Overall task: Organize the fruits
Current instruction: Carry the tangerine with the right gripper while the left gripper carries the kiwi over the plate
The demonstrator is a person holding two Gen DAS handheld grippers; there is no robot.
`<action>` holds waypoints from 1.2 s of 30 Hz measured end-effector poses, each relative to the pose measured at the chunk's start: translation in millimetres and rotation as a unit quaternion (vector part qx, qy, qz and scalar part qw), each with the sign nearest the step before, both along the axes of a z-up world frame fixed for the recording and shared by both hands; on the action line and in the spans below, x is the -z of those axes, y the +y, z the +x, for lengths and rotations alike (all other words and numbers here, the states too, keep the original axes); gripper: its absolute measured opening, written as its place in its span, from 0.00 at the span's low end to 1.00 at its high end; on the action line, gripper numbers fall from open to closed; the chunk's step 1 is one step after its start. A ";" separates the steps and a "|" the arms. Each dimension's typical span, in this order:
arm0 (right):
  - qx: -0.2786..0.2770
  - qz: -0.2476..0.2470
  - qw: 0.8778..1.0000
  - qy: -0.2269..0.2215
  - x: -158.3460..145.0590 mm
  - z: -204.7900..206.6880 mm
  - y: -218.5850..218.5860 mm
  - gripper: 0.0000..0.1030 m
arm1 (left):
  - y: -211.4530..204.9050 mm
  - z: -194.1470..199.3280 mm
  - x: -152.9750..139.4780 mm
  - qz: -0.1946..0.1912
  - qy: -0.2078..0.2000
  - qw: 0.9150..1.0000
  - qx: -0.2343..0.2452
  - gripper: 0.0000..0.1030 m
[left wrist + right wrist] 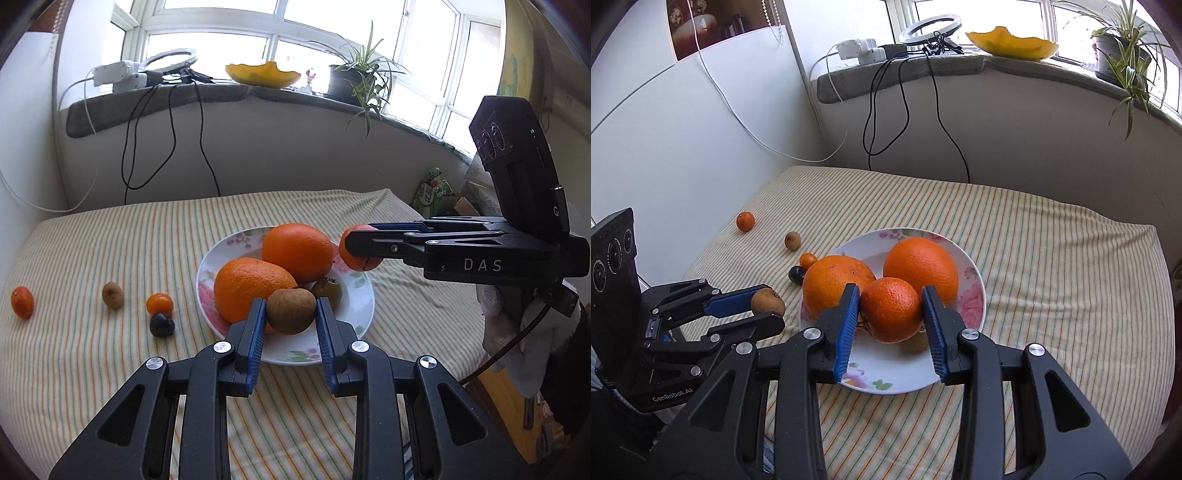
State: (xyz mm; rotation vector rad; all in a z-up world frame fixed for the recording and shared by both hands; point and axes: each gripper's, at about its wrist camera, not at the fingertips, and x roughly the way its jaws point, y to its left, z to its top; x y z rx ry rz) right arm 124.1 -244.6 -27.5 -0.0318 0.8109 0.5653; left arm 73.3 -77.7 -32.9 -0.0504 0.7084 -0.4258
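Both jaws pinched fruit: my left gripper (291,312) a kiwi (291,311), my right gripper (891,309) a tangerine (891,309), near the plate (975,306). I judged gentle lowering into bare gaps best.

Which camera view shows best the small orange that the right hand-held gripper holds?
The right wrist view: the small orange sits close and almost whole between the blue pads of the right hand-held gripper, above the plate. In the left wrist view it is farther away, half hidden behind the black fingers.
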 end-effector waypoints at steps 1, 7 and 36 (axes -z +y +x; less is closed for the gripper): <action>0.003 0.001 1.000 0.002 2.0 0.8 -2.9 0.35 | -4.1 -0.4 1.2 0.001 0.001 1.000 0.004 0.25; 0.020 0.006 1.000 0.017 12.5 8.6 -16.1 0.35 | -23.3 4.3 3.4 0.009 0.005 1.000 0.023 0.25; 0.031 0.031 0.997 0.062 39.5 21.0 -33.0 0.37 | -47.8 15.7 12.4 0.026 0.018 0.999 0.034 0.25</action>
